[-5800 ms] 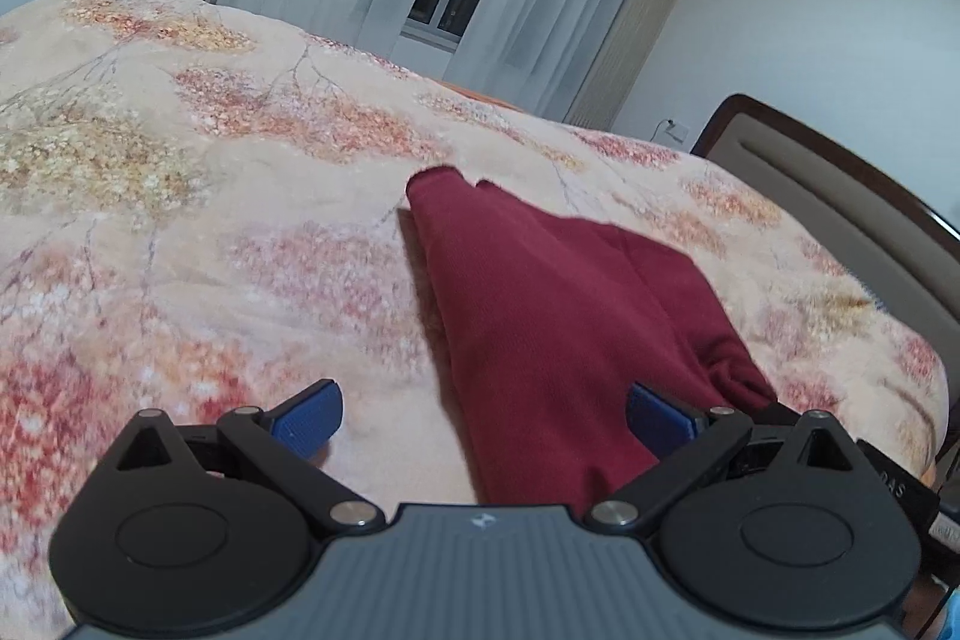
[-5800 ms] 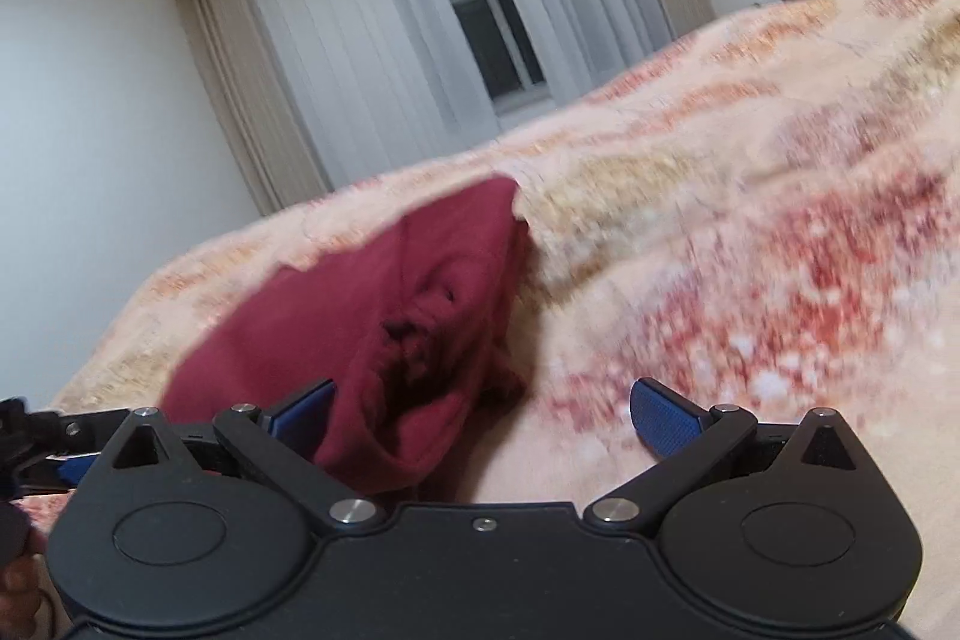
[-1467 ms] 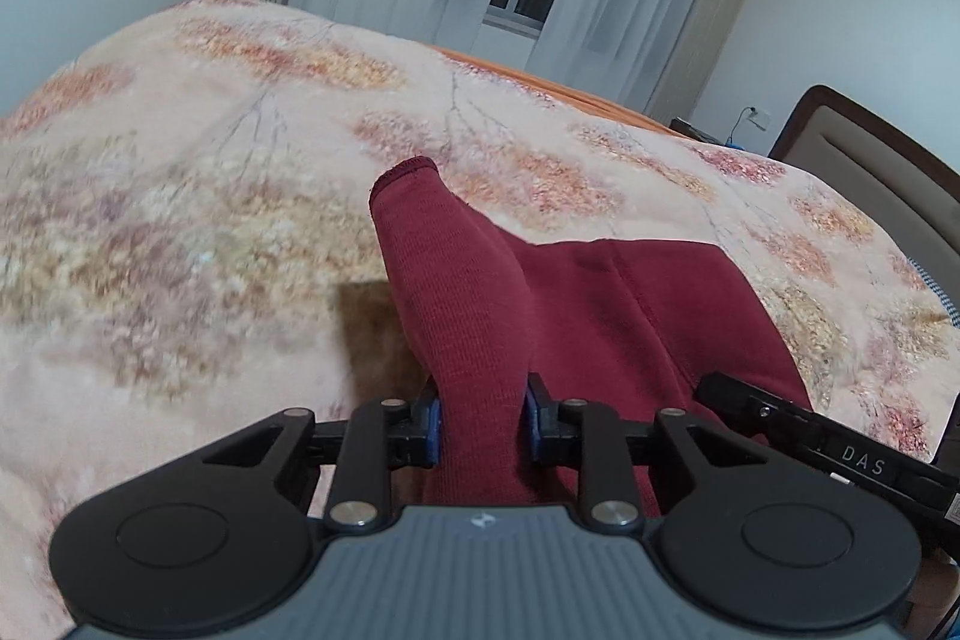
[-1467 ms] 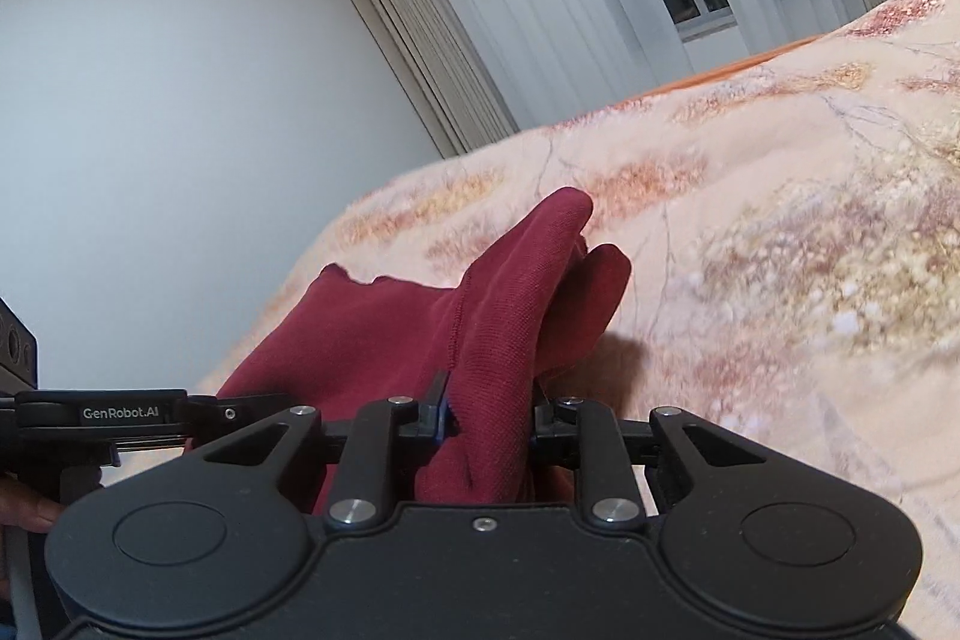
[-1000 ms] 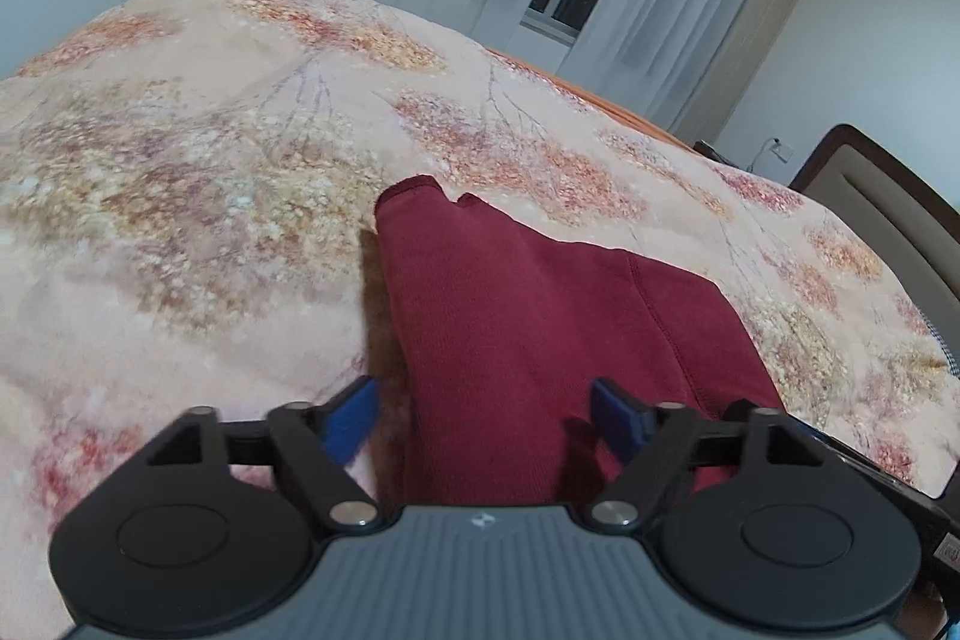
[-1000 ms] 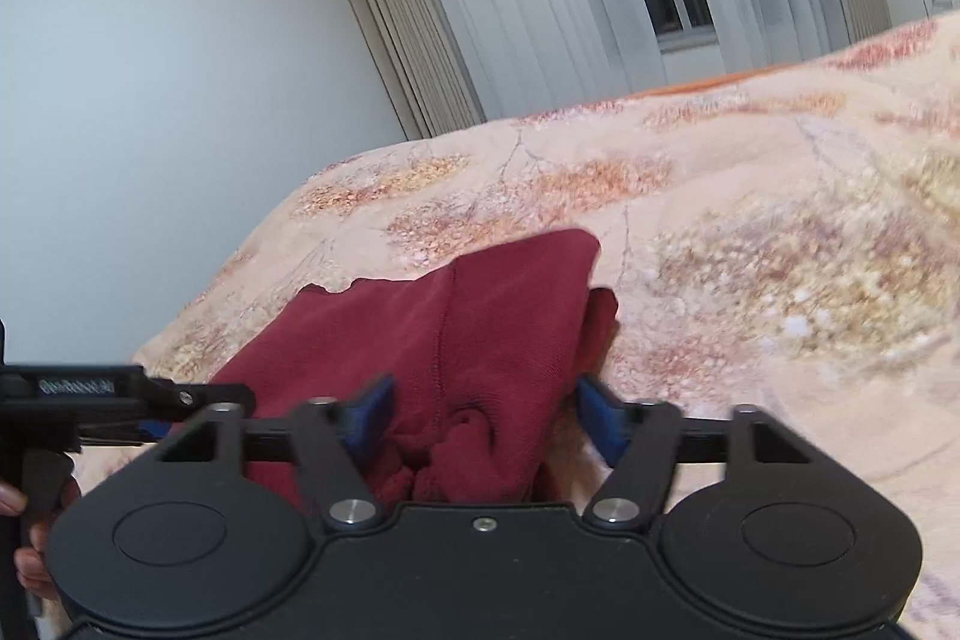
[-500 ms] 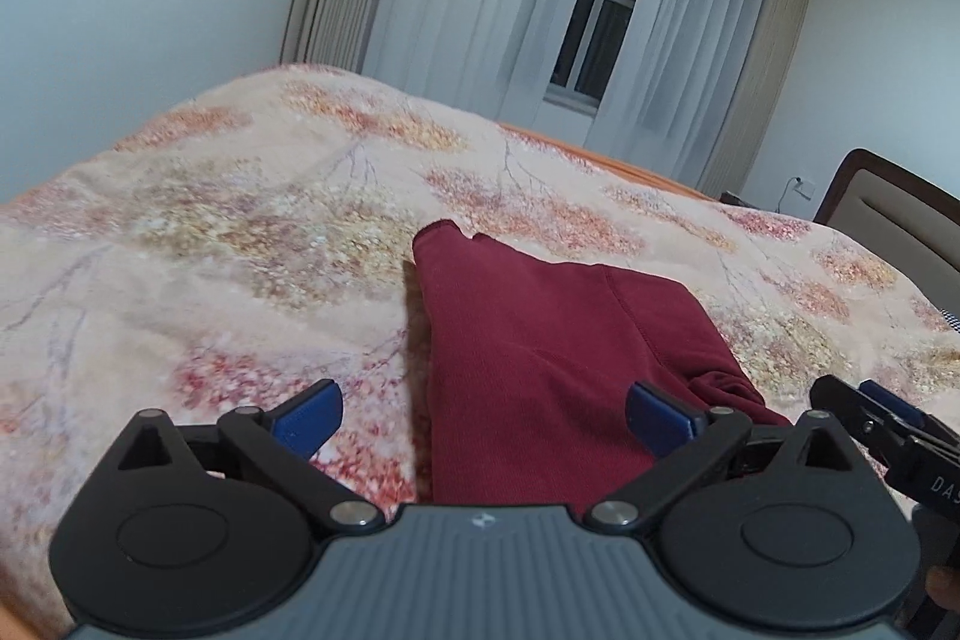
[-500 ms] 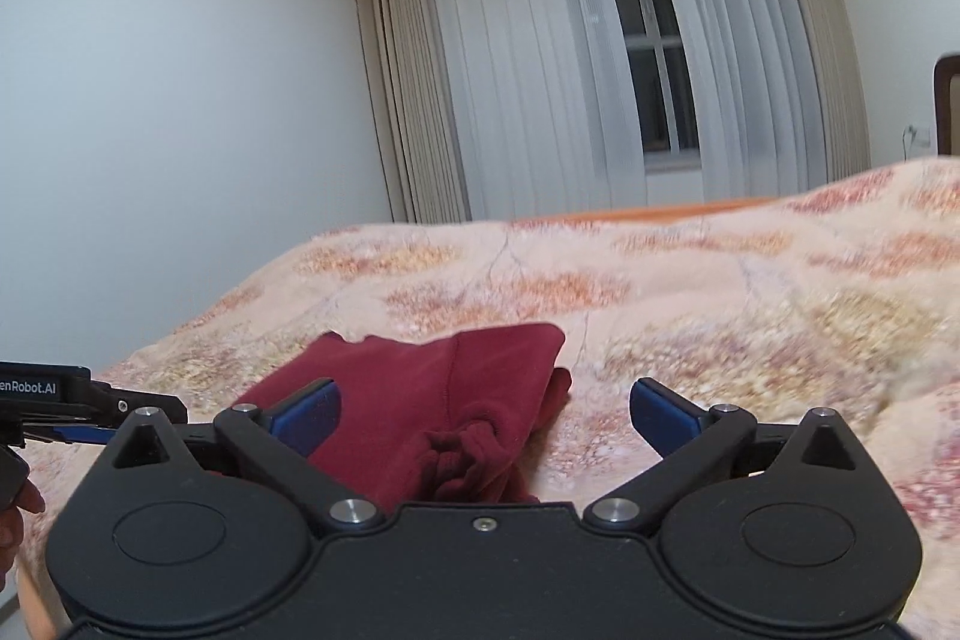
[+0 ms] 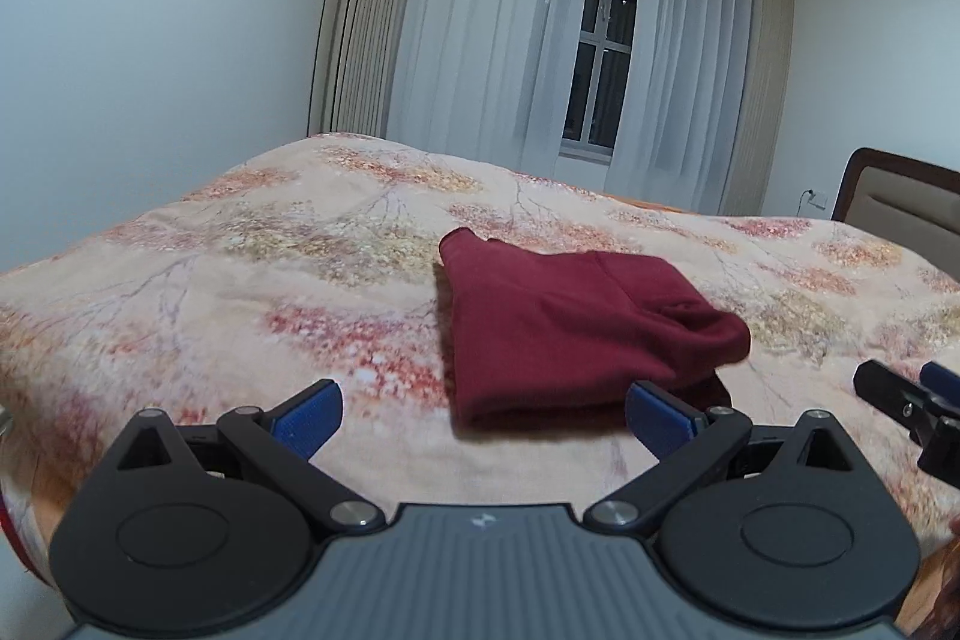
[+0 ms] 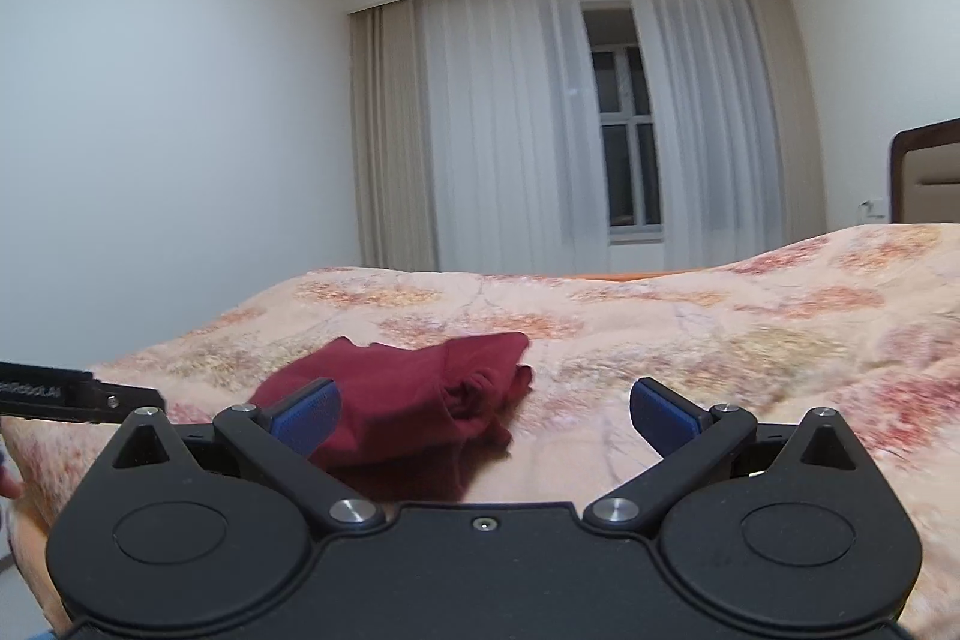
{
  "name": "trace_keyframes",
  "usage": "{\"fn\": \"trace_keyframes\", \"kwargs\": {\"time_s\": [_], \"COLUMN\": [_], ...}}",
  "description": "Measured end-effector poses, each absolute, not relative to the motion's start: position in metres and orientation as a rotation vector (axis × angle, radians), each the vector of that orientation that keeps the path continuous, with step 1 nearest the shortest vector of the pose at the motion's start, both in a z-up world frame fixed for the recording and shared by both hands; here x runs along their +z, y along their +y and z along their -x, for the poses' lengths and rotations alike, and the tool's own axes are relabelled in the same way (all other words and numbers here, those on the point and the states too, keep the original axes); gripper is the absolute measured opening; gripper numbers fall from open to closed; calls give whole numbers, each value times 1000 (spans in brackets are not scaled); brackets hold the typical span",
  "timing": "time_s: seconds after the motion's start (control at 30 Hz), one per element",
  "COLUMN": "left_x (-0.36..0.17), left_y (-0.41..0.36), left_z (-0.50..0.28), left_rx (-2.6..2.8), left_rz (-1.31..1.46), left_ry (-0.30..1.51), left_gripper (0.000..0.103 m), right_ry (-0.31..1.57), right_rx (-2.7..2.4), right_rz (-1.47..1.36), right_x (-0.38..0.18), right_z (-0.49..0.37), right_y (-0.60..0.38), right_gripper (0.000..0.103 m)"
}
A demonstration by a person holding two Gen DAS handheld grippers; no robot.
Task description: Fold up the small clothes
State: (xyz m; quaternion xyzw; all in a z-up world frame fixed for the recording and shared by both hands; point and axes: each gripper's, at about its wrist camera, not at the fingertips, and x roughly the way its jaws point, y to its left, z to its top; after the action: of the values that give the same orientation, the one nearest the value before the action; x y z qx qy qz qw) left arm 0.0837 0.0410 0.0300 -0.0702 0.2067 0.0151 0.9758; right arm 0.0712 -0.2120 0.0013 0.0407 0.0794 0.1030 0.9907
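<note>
Garment: a dark red piece of clothing (image 9: 576,322) lies folded into a compact, roughly square stack on the bed, its layers showing at the near edge; in the right wrist view the same garment (image 10: 408,400) shows a bunched, rumpled end on its right side.
Where it lies: near the front edge of the bedspread, towards the middle of the bed's width, flat on the cover and free of both tools.
Left gripper (image 9: 483,415): jaws spread wide, blue pads on either side of the view; nothing between them, the garment lies just beyond the tips and the pads do not touch it.
Right gripper (image 10: 483,415): jaws likewise spread wide and empty; the garment lies ahead and to the left, its near part hidden behind the left pad.
Each tool in the other's view: the right one shows at the right edge of the left wrist view, the left one at the left edge of the right wrist view.
Bedspread (image 9: 252,292): pale peach with red and yellow leafy patches, slightly rumpled.
Headboard (image 9: 900,196): dark wood frame with a beige panel, at the right.
Curtains (image 10: 504,124): sheer white, parted in front of a dark window (image 10: 627,148).
</note>
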Motion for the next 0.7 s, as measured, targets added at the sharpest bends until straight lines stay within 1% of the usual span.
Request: {"fn": "trace_keyframes", "kwargs": {"time_s": [0.27,0.7], "left_x": [18,9], "left_y": [37,43], "left_z": [-55,-51], "left_rx": [48,71], "left_rz": [93,77], "left_ry": [388,395], "left_gripper": [103,103], "right_ry": [141,176], "right_rx": [178,182], "right_rz": [-21,-5], "right_x": [-12,-26], "right_z": [-43,-40], "right_y": [-207,-203], "right_gripper": [102,102]}}
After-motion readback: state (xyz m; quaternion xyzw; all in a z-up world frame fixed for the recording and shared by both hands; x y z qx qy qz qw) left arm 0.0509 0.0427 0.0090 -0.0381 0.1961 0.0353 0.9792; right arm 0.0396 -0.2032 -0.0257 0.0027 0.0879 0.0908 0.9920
